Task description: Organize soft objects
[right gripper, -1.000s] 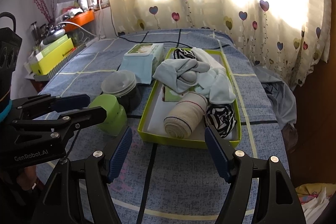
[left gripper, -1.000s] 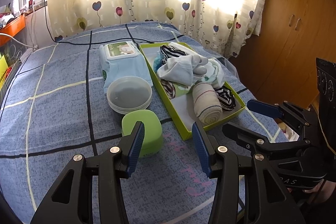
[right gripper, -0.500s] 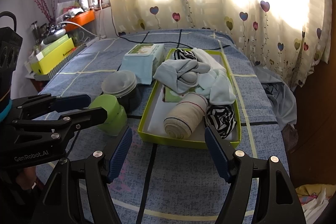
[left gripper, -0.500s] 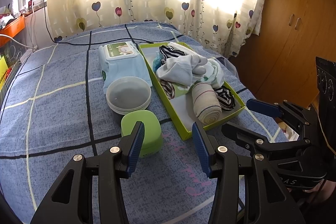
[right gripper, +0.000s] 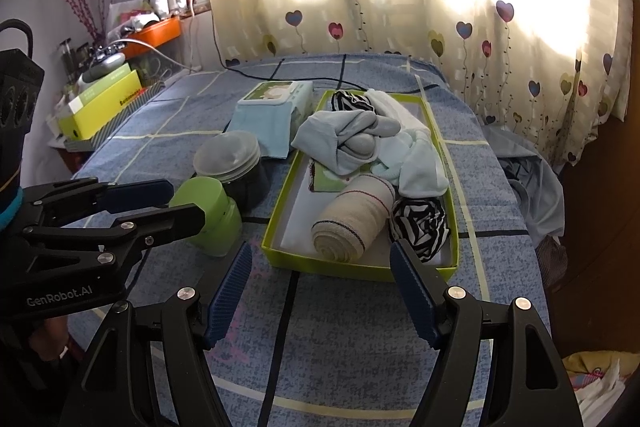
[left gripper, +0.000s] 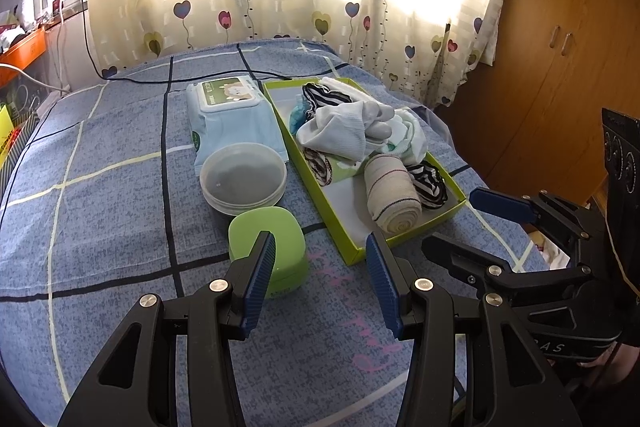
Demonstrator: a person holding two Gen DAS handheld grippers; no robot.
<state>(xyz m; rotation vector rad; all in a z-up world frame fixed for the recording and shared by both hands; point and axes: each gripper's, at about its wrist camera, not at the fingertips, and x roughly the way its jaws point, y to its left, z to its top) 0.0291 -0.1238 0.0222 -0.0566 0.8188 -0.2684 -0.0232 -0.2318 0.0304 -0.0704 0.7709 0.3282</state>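
Both grippers, left gripper [left gripper: 320,279] and right gripper [right gripper: 322,291], hover empty with fingers spread apart over the bed [left gripper: 100,195]; socks [right gripper: 348,143] and a rolled cloth [right gripper: 352,223] sit in the green tray [right gripper: 280,215].

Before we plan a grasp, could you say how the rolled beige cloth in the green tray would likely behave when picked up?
The rolled beige cloth looks soft, so it would probably squash under the pads. Nothing visibly ties the roll, so it may unwind. Lying on its side in the green tray, it could roll if nudged.
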